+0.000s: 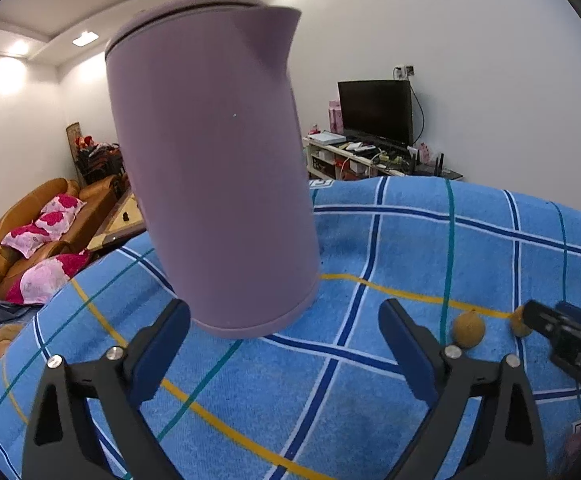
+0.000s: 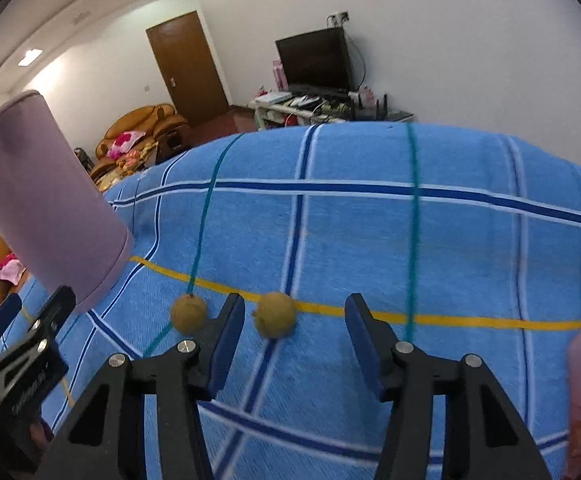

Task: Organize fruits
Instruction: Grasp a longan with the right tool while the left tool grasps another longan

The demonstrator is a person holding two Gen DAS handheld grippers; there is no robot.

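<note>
Two small round brown fruits (image 2: 188, 313) (image 2: 276, 314) lie mid-cloth on the blue plaid-covered table (image 2: 450, 248), one between the spread-wide right gripper (image 2: 294, 340), which could nudge it rolling, while the left gripper (image 1: 284, 352) gapes empty beneath a mauve plastic kettle (image 1: 210, 168); no writing is legible

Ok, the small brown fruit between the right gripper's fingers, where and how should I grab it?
Grip the round brown fruit across its middle, coming straight forward with the right hand-held gripper. It is a small ball on the flat cloth, and the open jaws already line up on either side; the other fruit lies outside the left finger.
</note>
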